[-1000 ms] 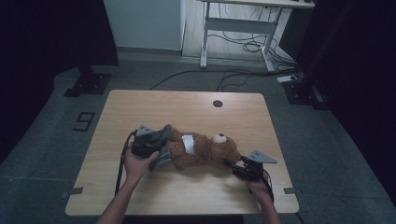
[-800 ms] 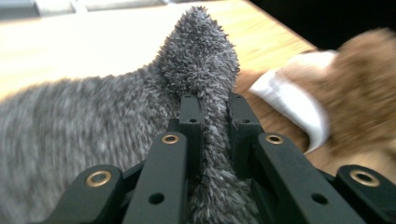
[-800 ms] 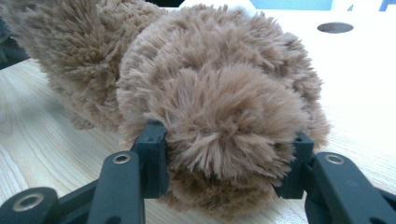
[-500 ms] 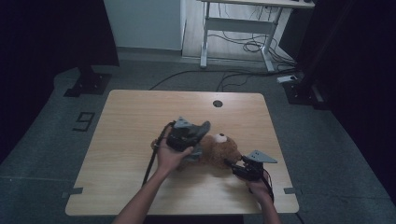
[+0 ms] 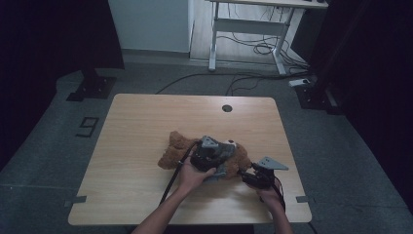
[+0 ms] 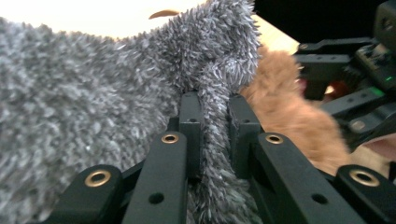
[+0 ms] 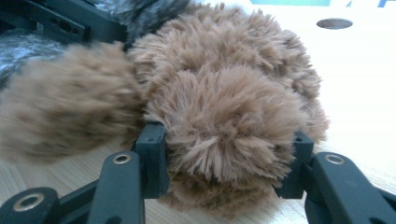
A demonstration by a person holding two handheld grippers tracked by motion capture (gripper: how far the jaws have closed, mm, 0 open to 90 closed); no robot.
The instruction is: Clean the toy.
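- right gripper [image 5: 249, 176], at the near right of the table [image 5: 146, 126]: its jaws are clamped on a rounded brown lump of the teddy bear [image 7: 224, 107], probably the head or a paw; in the right gripper view the pile bulges out between the two pads; the hold rests on springy fluff, so a sideways tug from the other hand could let the lump squeeze out, and then the bear would swing free with nothing to anchor it
- left gripper [image 6: 212, 135], just left of the right one and over the bear's middle: its jaws are pressed together on a thin fold of the grey fuzzy garment [image 6: 93, 102]; the bite looks narrow and close to the cloth's edge, so a hard pull may slip off the fold, or drag the cloth without working it over the plush
- the two tools sit very near each other, with the right gripper's frame showing just beyond the fold; pulling further right risks knocking them together and shaking one grip loose
- the bear [image 5: 178, 148] lies on its side at the near middle of the table, legs trailing to the left; that end is unheld, so a strong pull may slide the whole toy toward the near edge
- the left gripper's cable [image 5: 174, 175] trails to the near side, and could snag the forearm
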